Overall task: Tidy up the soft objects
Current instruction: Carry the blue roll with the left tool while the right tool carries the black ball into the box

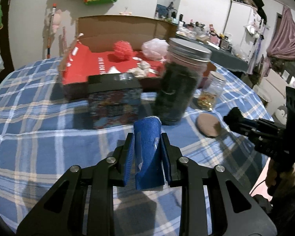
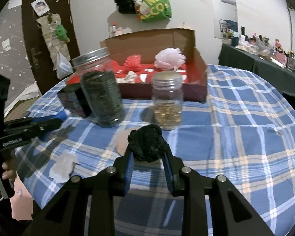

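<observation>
Both loads picked up, carrying step in hand. Left gripper nearly closed, pads pressing a blue sponge held above the checked cloth. Right gripper also narrow, clamped on a black puff, just near of the small jar. Far across the table, an open box with red lining, already holding a red puff and a pink puff. Between grippers and box: a big dark jar, the small jar and a black case. A tan pad lying loose on the cloth, near the big jar. Next, probably: carry both over the jars without knocking them, then open above the box. Soft loads, so likely to spring when released.
</observation>
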`<act>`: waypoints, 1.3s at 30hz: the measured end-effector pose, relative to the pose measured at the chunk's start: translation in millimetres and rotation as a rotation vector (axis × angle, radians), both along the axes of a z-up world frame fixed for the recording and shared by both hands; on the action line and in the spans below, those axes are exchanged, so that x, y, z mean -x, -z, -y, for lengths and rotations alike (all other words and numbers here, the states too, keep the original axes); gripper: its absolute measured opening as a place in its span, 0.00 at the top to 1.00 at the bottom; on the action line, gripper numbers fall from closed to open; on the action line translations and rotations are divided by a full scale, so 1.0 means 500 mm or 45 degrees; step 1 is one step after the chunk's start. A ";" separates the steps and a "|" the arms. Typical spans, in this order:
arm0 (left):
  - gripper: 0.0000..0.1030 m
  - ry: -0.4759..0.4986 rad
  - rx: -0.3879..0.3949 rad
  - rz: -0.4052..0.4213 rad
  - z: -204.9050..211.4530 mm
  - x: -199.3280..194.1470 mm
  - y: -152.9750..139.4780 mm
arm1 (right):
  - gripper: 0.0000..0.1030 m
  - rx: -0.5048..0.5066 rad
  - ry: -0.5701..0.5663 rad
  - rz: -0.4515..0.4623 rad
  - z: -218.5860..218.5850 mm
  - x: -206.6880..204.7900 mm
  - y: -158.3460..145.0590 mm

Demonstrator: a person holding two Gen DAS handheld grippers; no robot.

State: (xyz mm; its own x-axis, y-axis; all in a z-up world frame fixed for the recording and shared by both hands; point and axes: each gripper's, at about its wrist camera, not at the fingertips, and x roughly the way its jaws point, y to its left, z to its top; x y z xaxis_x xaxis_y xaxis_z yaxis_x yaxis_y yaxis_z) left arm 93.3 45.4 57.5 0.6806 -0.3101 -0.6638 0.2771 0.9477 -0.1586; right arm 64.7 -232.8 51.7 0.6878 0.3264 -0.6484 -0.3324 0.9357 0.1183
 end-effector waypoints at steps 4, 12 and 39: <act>0.76 -0.048 -0.029 0.008 -0.031 0.002 -0.004 | 0.71 0.013 0.032 -0.002 0.019 -0.006 -0.004; 0.76 -0.161 -0.052 0.016 -0.105 -0.006 -0.015 | 0.71 0.014 0.094 -0.026 0.055 -0.032 -0.007; 0.76 -0.103 -0.060 0.023 -0.145 -0.178 -0.087 | 0.70 0.085 -0.005 0.040 0.062 -0.211 -0.108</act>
